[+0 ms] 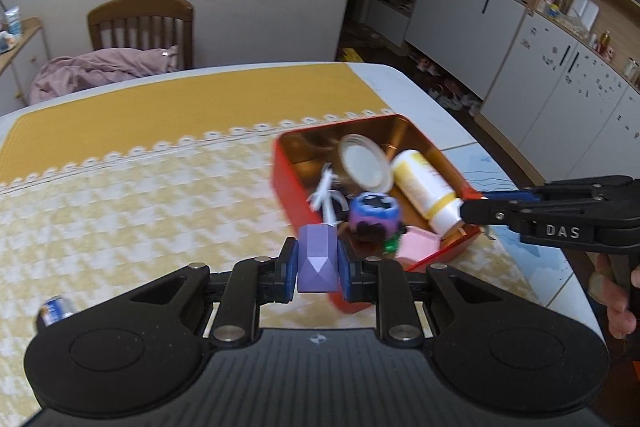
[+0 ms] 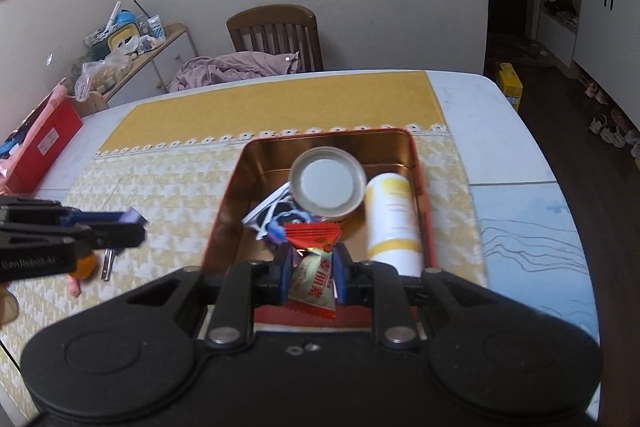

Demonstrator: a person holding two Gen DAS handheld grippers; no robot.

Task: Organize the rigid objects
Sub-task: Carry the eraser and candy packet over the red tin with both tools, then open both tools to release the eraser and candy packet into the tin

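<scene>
My left gripper [image 1: 318,263] is shut on a purple faceted block [image 1: 316,258], held above the table just left of a red tin [image 1: 288,183]. The tin holds a round lid [image 1: 365,166], a white and yellow bottle [image 1: 425,187], a purple cup [image 1: 374,213] and a pink piece [image 1: 418,245]. My right gripper [image 2: 310,273] is shut on a red and gold snack packet [image 2: 314,279] over the tin's near end [image 2: 224,211]. The lid [image 2: 328,187] and bottle [image 2: 394,219] lie beyond it. The left gripper also shows in the right wrist view [image 2: 132,227], holding the block.
A yellow patterned cloth [image 2: 160,187] covers the table. A small can [image 1: 56,309] lies near left. An orange and pink item [image 2: 80,273] and a metal piece [image 2: 107,265] lie left of the tin. A red box [image 2: 44,147] is at the far left. A chair [image 2: 276,35] stands behind.
</scene>
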